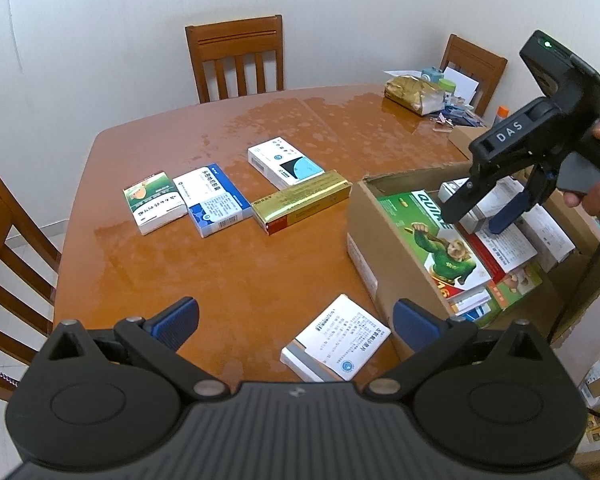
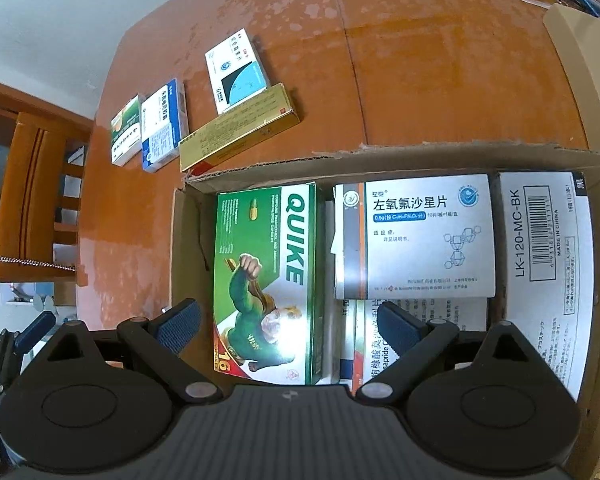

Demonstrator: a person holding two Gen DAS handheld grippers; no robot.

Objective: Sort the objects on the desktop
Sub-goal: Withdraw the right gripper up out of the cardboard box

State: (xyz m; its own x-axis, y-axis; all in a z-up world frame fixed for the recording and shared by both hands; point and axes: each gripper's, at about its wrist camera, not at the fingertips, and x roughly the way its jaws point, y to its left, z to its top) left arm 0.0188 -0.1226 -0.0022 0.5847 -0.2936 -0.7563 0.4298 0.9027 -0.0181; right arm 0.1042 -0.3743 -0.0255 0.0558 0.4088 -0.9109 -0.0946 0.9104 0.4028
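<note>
Hovering open and empty over the brown cardboard carton (image 2: 260, 168), right gripper (image 2: 288, 326) likely picks next the green QUIKE medicine box (image 2: 268, 272); left gripper (image 1: 296, 322) idles open, nearer.

Black right gripper (image 1: 484, 216), blue pads (image 1: 508, 212), "DAS" lettering, green light.

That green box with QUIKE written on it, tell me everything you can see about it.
The QUIKE box is a flat green and white carton, cardboard by its look, with a capsule picture, a figure in green and a red corner marked 16. It lies face up at one end of the open cardboard box, beside white medicine boxes. It looks closed and undamaged. The right gripper hovers open above it, not touching.
</note>
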